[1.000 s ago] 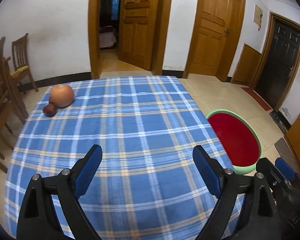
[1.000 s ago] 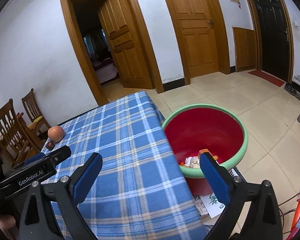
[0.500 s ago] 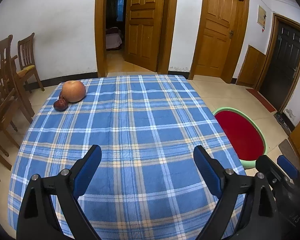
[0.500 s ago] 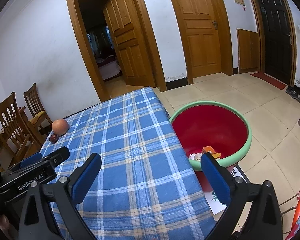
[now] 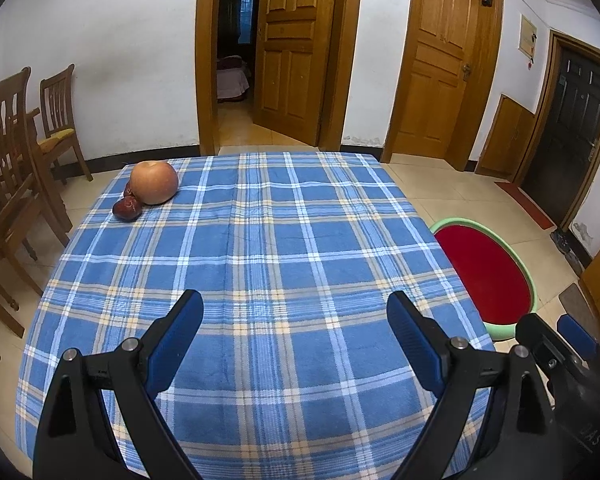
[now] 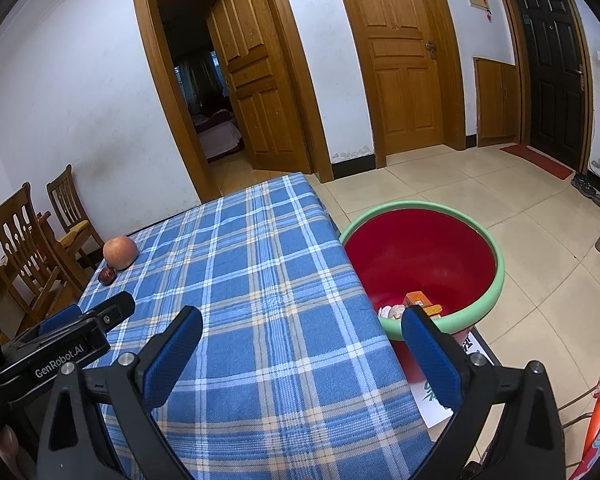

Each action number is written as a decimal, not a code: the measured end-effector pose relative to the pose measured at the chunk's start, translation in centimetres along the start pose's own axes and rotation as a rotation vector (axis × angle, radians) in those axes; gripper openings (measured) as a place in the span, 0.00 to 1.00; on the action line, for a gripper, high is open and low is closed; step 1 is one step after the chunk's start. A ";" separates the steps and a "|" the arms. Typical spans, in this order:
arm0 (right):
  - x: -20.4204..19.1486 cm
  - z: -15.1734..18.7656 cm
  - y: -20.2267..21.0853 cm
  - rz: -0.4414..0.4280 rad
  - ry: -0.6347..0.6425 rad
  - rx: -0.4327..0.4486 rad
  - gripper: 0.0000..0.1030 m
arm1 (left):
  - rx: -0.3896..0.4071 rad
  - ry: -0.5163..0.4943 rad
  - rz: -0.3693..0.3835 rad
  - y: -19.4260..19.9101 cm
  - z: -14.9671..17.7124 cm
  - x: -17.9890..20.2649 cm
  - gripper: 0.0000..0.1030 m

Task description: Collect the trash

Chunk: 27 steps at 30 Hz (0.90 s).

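**Both tongs pulling back over a table with little left to collect**

Both cameras are showing more of the room than a second ago: the far edge of the table (image 5: 260, 240) is sitting lower in the left wrist view, and the basin (image 6: 496, 292) is lying further down in the right wrist view, so both arms are drawing back and lifting.

The left tongs (image 5: 296, 320) are standing wide apart and holding nothing. The right tongs (image 6: 300, 336) are likewise spread and carrying nothing.

Collected trash, an orange box (image 6: 420, 300) and some pale scraps (image 6: 392, 311), is lying at the bottom of the red basin with the green rim, which is standing on the floor just beside the table's right edge, ahead and slightly right of the right tongs.

On the checked cloth only an apple (image 5: 154, 182) and small dark red fruits (image 5: 126, 208) touching it are remaining, at the far left corner, well apart from both tongs. They are lying ahead and to the left, so the left arm is the nearer one. The apple is round, offering no long axis to align with. Whether these count as trash cannot be told.
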State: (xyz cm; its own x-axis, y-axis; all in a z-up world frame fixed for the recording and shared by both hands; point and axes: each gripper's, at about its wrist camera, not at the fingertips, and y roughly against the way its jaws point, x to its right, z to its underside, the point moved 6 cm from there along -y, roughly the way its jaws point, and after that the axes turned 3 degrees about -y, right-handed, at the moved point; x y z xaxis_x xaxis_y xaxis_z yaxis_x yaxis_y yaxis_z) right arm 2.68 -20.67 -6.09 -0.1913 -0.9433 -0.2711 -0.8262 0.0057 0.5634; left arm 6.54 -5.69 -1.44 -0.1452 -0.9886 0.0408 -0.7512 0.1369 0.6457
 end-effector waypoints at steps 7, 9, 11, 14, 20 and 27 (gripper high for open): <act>0.0 0.0 0.0 0.000 0.001 0.002 0.99 | 0.002 -0.002 0.003 0.0 -0.1 -0.1 0.89; 0.1 0.0 0.1 0.001 0.000 0.001 0.99 | 0.001 -0.002 0.002 0.0 -0.1 -0.1 0.89; 0.0 0.0 0.1 0.001 0.000 0.001 0.99 | 0.002 -0.001 0.001 0.1 -0.1 -0.1 0.89; 0.0 0.0 0.1 0.001 -0.001 0.001 0.99 | 0.003 -0.001 0.002 0.0 -0.1 -0.1 0.89; 0.0 0.0 0.1 0.001 0.000 0.002 0.99 | 0.002 -0.001 0.002 0.1 -0.2 -0.1 0.89; 0.1 0.0 0.1 0.001 0.001 0.001 0.99 | 0.002 -0.001 0.002 0.1 -0.2 -0.1 0.89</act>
State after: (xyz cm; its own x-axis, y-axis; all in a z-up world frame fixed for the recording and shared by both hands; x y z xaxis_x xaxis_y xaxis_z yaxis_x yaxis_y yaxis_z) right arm 2.59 -20.76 -6.04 -0.1917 -0.9435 -0.2703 -0.8266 0.0067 0.5628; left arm 6.62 -5.64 -1.23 -0.1476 -0.9882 0.0409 -0.7521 0.1390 0.6442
